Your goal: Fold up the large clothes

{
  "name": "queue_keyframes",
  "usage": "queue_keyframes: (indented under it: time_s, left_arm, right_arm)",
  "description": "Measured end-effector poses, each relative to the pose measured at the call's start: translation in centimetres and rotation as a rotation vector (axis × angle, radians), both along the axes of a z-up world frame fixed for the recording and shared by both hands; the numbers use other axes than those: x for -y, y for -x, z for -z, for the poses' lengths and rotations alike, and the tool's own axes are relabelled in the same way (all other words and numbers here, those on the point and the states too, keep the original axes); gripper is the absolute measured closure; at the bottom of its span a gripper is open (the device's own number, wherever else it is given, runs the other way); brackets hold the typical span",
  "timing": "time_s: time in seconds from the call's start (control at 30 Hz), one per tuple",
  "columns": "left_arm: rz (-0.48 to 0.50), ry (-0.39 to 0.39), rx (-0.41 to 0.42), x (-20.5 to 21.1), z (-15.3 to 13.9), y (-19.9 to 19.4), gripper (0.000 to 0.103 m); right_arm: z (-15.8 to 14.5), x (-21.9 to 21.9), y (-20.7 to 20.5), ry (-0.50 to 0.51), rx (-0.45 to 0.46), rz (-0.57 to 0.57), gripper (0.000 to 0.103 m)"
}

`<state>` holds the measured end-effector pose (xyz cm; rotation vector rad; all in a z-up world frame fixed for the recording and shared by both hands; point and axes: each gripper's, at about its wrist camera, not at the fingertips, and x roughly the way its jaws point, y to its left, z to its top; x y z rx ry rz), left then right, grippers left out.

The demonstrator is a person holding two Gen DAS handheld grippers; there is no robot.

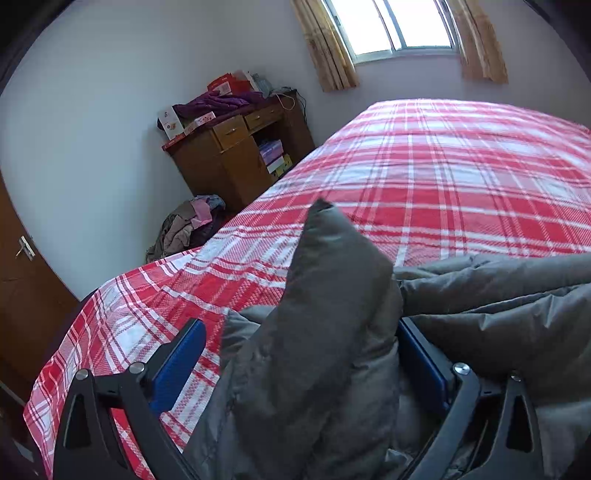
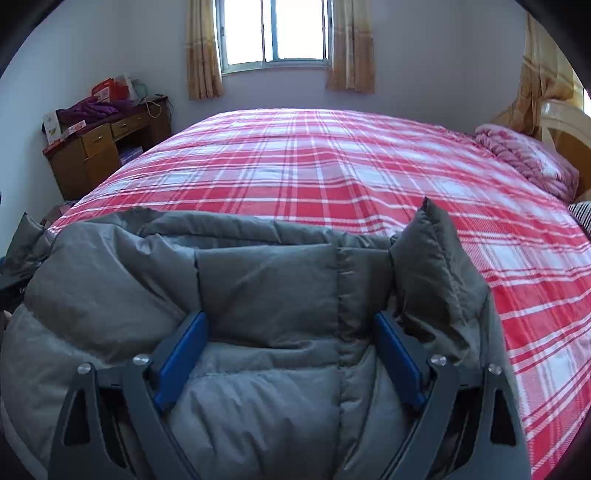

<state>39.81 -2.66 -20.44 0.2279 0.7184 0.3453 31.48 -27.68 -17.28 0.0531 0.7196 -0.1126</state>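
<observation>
A grey puffer jacket (image 2: 266, 280) lies on the near part of a bed with a red and white plaid cover (image 2: 332, 177). My right gripper (image 2: 291, 354) is open, its blue pads (image 2: 181, 358) wide apart with the jacket's padded body lying between them. In the left wrist view the jacket (image 1: 332, 314) bunches up in a peak between the blue pads (image 1: 177, 365) of my left gripper (image 1: 299, 369), which stands wide open with a gap between the cloth and the left pad. The plaid cover (image 1: 443, 177) stretches beyond it.
A wooden desk (image 1: 236, 155) with boxes and purple cloth stands by the far-left wall. A heap of clothes (image 1: 184, 229) lies on the floor beside it. A pink quilt (image 2: 528, 158) lies at the bed's right end. A window (image 2: 277, 29) with curtains is behind.
</observation>
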Motion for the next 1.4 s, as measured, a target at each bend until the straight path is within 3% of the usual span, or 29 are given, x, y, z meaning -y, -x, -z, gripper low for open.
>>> queue_keyframes:
  time_s: [0.27, 0.7, 1.4]
  left_arm:
    - [0.019, -0.035, -0.054, 0.8, 0.9, -0.8, 0.001]
    - [0.008, -0.156, -0.072, 2.5, 1.6, -1.3, 0.001]
    - [0.009, -0.176, -0.074, 3.1, 1.5, -1.3, 0.001]
  right_arm:
    - [0.9, 0.4, -0.6, -0.037, -0.048, 0.017, 0.008]
    - [1.7, -0.3, -1.4, 0.032, -0.123, 0.056, 0.006]
    - [2.2, -0.9, -1.9, 0.094, -0.158, 0.080, 0.005]
